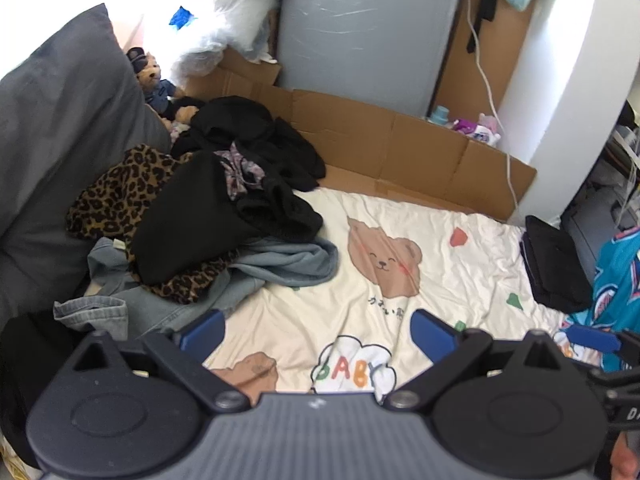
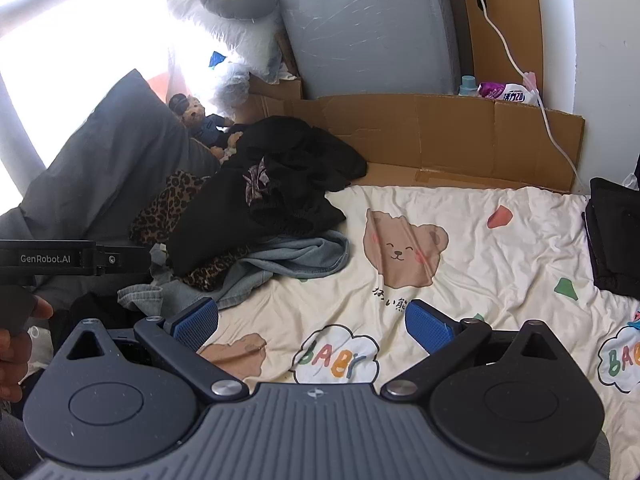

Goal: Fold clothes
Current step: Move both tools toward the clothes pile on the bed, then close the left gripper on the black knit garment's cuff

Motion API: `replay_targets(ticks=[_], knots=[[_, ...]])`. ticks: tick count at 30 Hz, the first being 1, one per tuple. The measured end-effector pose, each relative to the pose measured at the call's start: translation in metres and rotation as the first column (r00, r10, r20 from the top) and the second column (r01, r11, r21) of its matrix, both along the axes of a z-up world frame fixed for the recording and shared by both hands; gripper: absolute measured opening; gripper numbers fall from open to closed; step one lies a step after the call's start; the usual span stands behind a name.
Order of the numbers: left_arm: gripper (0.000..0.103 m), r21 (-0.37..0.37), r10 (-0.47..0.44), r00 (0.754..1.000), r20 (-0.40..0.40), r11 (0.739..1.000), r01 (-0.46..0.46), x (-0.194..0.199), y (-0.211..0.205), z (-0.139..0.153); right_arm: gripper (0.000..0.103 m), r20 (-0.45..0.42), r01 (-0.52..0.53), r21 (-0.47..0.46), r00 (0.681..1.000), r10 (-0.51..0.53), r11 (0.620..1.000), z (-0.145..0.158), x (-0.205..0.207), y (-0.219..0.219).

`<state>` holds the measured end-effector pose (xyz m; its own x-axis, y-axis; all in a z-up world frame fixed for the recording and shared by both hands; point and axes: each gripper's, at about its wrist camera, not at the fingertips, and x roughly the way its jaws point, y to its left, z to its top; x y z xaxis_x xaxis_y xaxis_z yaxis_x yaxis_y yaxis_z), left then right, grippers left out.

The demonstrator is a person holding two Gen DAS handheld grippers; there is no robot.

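The bed (image 2: 460,216), under a cream sheet printed with bears, takes up most of both views, with a bare stretch of sheet in the middle. At its left side, against a grey pillow (image 1: 60,128), lies a heap of unfolded clothes (image 1: 224,216): black garments on top, a leopard-print piece (image 1: 108,200) under them, and a light blue denim garment (image 1: 288,264) at the bottom, spilling toward the bare sheet. At the right edge rests a dark folded stack (image 1: 556,268), with a teal printed garment (image 1: 616,296) just beside it.

The left claw (image 1: 316,332) and the right claw (image 2: 312,324) both hover over the bare sheet, spread wide, with nothing between the pads.

Some pieces lie folded and the heap remains, so I judge the work to be between garments. To go on well, take one piece from the top of the heap, pinch it at a seam or hem so nothing tangled follows, and spread it flat on the bare sheet.
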<state>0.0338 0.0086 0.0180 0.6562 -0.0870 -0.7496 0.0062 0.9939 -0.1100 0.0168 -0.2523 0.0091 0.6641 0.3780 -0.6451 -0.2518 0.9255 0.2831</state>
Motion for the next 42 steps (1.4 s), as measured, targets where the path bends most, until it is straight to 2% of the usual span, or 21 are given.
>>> replay_targets(ticks=[12,20,35,42], knots=[[0.100,-0.059,0.106,0.994,0.033,0.993,-0.104,0.025,0.036,0.010,0.102,0.032,0.008,0.007,0.999,-0.008,1.000,-0.002,0.008,-0.007],[0.100,-0.061,0.143,0.988,0.060,0.988,-0.139,0.038,0.048,0.010,0.102,0.024,0.014,-0.002,1.000,-0.014,1.000,-0.010,0.014,-0.004],[0.101,-0.119,0.108,0.990,0.095,0.988,-0.096,0.044,0.046,0.011,0.102,0.006,0.018,0.021,1.000,-0.018,1.000,-0.017,0.027,0.002],[0.101,-0.094,0.101,0.988,0.116,0.991,-0.091,0.048,0.043,0.010,0.102,0.007,0.013,0.032,1.000,-0.014,0.999,-0.020,0.030,0.003]])
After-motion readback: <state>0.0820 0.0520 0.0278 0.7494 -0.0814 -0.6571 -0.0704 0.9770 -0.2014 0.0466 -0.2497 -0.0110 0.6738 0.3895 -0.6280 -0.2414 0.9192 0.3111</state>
